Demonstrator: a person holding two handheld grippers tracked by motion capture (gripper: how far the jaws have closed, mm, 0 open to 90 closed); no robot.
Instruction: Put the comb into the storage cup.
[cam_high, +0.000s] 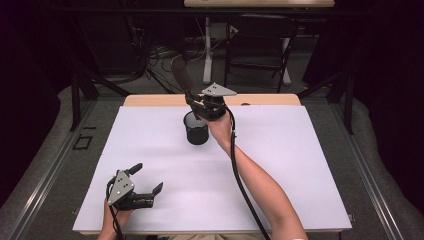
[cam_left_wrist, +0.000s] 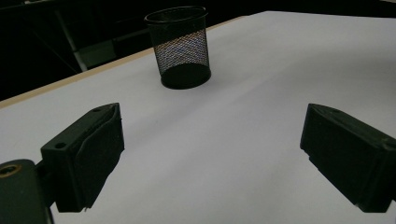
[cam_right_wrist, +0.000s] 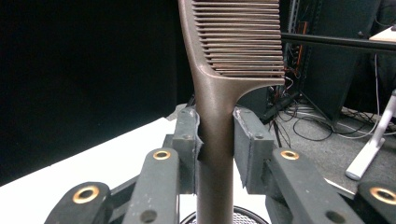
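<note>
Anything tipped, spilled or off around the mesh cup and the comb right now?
Nothing stands out. The mesh cup stands upright on the white table. The right gripper holds the brown comb by its handle above the cup, teeth end up.

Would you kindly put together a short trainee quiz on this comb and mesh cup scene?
1. True or false: the right gripper has its jaws closed on the handle of the brown comb.
2. Where does the comb's handle end point? A) down toward the black mesh cup B) at the far chair C) at the left gripper
3. Fill in: the left gripper rests near the table's front edge with its jaws ____ and nothing between them.

Key:
1. True; the handle is pinched between both pads, teeth end up.
2. A; the cup's rim shows just below the handle in the right gripper view.
3. open
</note>
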